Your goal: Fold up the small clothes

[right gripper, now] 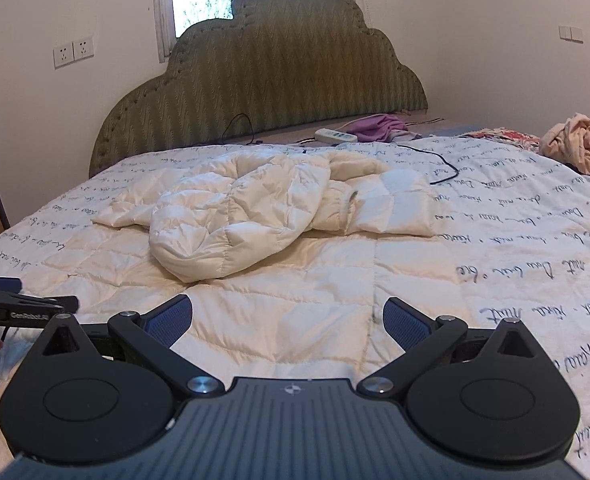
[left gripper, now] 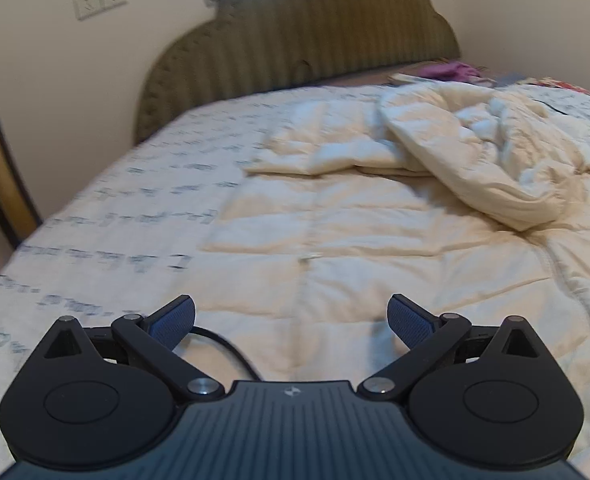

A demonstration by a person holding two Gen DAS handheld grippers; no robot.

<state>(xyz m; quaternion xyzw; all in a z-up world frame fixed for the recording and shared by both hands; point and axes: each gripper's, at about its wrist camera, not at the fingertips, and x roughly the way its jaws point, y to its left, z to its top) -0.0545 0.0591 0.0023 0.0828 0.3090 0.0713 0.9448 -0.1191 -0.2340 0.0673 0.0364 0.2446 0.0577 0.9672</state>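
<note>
Both tongs spread wide, nothing held: our left gripper (left gripper: 291,320) and right gripper (right gripper: 287,320) hover over the near hem of the cream puffer jacket (right gripper: 279,216), probably lining up for a first grab. The jacket lies crumpled mid-bed on the script-print quilt (right gripper: 515,248), one sleeve flopped toward us, body flat underneath. Plenty of bare quilt left and right to spread it. Far side is tighter: black cable (right gripper: 435,156), remote (right gripper: 335,135), headboard (right gripper: 263,80). Pink clothes pile (right gripper: 579,144) sits far right, well apart.
</note>
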